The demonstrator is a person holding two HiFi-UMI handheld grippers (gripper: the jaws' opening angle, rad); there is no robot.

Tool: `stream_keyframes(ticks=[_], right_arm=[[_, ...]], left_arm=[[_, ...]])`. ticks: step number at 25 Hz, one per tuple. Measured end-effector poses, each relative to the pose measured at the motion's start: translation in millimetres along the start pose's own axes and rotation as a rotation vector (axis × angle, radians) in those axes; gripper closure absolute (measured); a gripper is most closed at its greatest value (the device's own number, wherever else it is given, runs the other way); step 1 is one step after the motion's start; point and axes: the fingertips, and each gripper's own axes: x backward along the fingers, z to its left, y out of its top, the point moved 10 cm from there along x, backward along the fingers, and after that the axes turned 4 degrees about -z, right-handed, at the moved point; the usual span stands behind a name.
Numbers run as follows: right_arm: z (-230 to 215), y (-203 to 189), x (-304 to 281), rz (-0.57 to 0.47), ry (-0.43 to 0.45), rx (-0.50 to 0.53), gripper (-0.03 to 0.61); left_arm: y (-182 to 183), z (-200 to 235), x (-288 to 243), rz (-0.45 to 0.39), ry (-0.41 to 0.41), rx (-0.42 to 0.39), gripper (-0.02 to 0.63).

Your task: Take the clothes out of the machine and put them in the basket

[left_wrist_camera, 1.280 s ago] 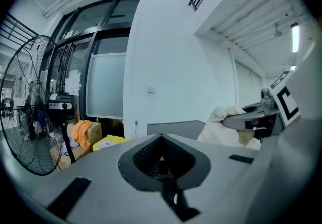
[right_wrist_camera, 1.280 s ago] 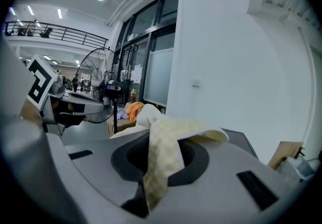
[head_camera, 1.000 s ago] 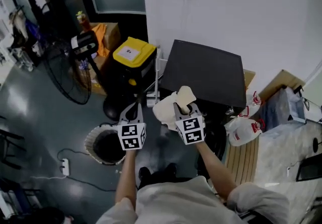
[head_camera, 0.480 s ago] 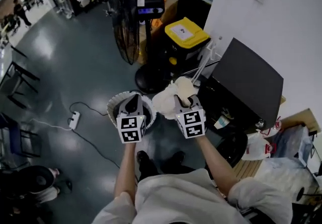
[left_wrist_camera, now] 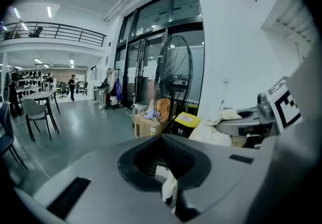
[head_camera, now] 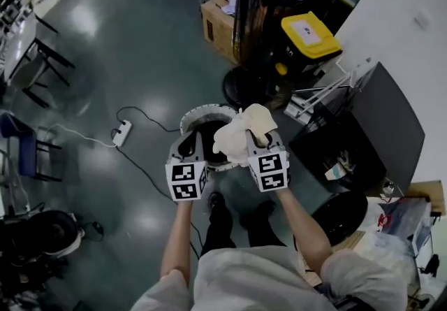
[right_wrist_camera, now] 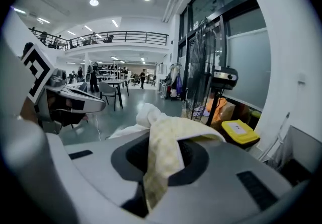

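**Cream Cloth Held Up by the Basket**

A person held a gripper in each hand, side by side, above a dark shiny floor (head_camera: 126, 58). The right gripper (head_camera: 257, 143) was closed on a cream cloth (head_camera: 239, 136). In the right gripper view the cloth was pinched in the jaws. One end ran down between them and the rest was bunched up on top.

The left gripper (head_camera: 187, 149) had its jaws together too. In the left gripper view a small white scrap (left_wrist_camera: 168, 185) was pinched between them. I could not tell if the scrap was part of the same cloth.

The round basket (head_camera: 199, 114) stood on the floor just ahead of the two grippers. Its rim was light and its inside looked dark. In the head view the cream cloth covered the right side of the basket's rim. The cloth was out of the machine, but it was not lying in the basket. It was up in the gripper.

The dark machine (head_camera: 391, 121) stood to the right by the white wall, apart from the cloth. Behind the basket was a big black fan (head_camera: 262, 9). Near the fan were a bin with a yellow lid (head_camera: 307, 31) and a brown cardboard box (head_camera: 218, 19). A white power strip (head_camera: 122, 133) lay on the floor to the left of the basket.
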Motion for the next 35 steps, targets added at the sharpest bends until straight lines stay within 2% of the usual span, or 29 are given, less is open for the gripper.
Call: stream_keyframes(ticks=[5, 10, 19, 20, 22, 23, 25, 28, 30, 33, 35], right_arm=[[36, -31, -56, 0.062, 0.046, 0.004, 0.517], [66, -74, -107, 0.124, 0.082, 0.012, 0.517], [82, -201, -195, 0.282, 0.120, -0.057, 0.508], [84, -214, -205, 0.310, 0.139, -0.070, 0.485], [89, -237, -224, 0.370, 0.180, -0.117, 0.306], [90, -248, -229, 0.390, 0.187, -0.139, 0.259], [92, -264, -229, 0.395, 0.169, -0.139, 0.229], [91, -271, -220, 0.361, 0.130, -0.090, 0.229], [90, -269, -217, 0.327, 0.117, -0.091, 0.233], [83, -268, -210, 0.285, 0.094, -0.103, 0.298], [74, -270, -203, 0.270, 0.072, -0.115, 0.301]], left_arm=[[-40, 43, -12, 0.043, 0.023, 0.053, 0.595], [-75, 71, -32, 0.064, 0.011, 0.074, 0.595], [-167, 91, -72, 0.134, 0.006, 0.141, 0.595], [-177, 95, -76, 0.146, 0.007, 0.148, 0.595], [-194, 102, -86, 0.162, 0.009, 0.158, 0.595], [-200, 105, -91, 0.167, 0.009, 0.160, 0.595], [-209, 104, -98, 0.176, 0.006, 0.159, 0.595], [-216, 95, -103, 0.189, -0.006, 0.139, 0.595], [-218, 92, -108, 0.190, -0.017, 0.127, 0.595], [-220, 82, -115, 0.190, -0.041, 0.106, 0.595], [-220, 72, -122, 0.191, -0.064, 0.089, 0.595]])
